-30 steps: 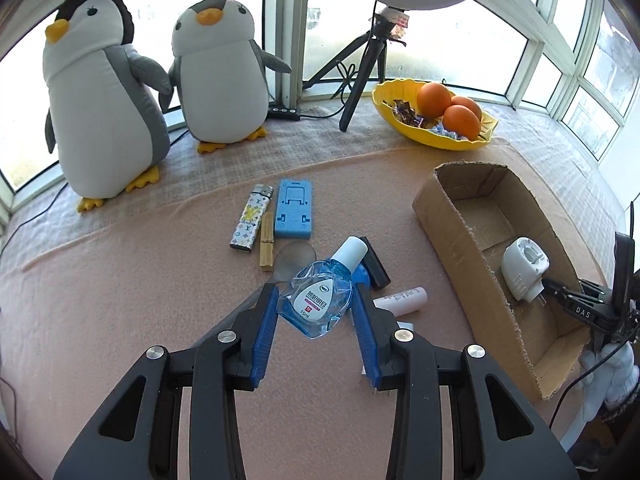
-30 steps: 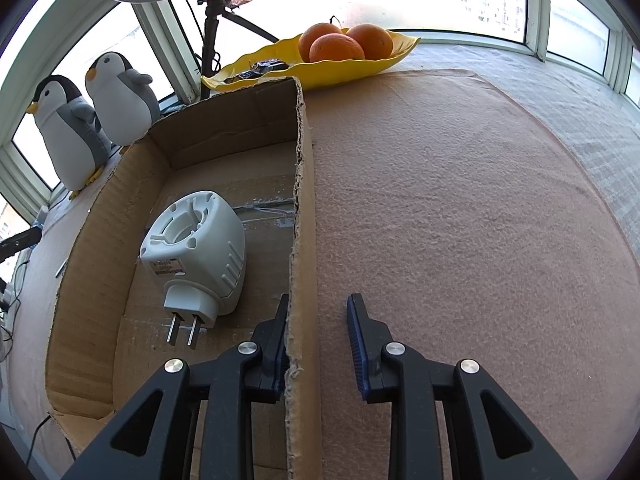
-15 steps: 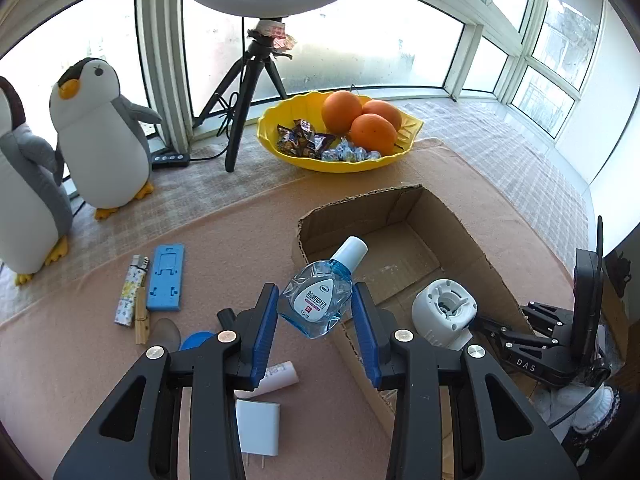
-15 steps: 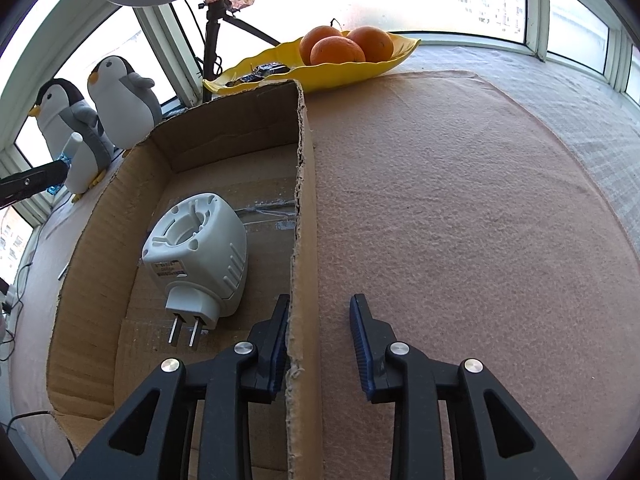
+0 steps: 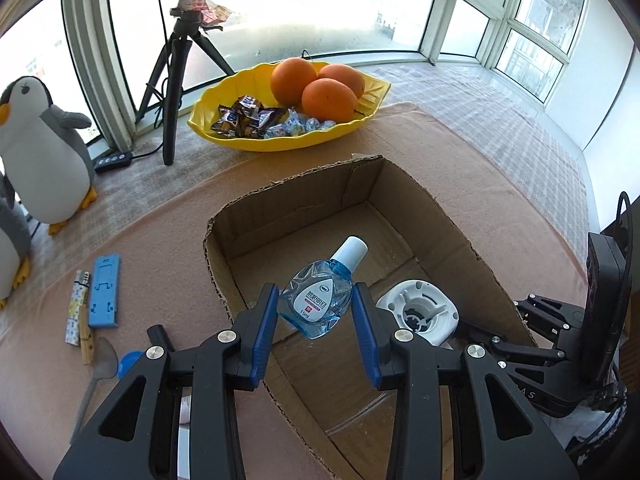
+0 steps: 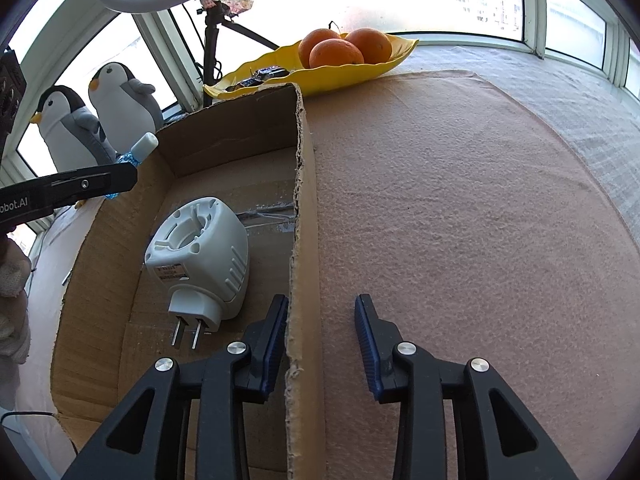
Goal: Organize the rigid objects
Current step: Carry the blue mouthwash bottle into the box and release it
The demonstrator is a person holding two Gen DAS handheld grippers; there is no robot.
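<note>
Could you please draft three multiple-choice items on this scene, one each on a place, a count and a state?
1. Where does the white plug-in device lie?
A. In the cardboard box
B. In the yellow dish
C. On the mat beside the lighter

2. How many oranges are in the yellow dish?
A. Two
B. Three
C. Five

3. What is the left gripper doing?
A. Hanging empty and wide open
B. Gripping the box wall
C. Holding the eye-drop bottle over the box

Answers: 1 A, it rests on the box floor, prongs showing. 2 B, three are piled at one end. 3 C, the bottle sits clamped between both blue pads above the box.
</note>
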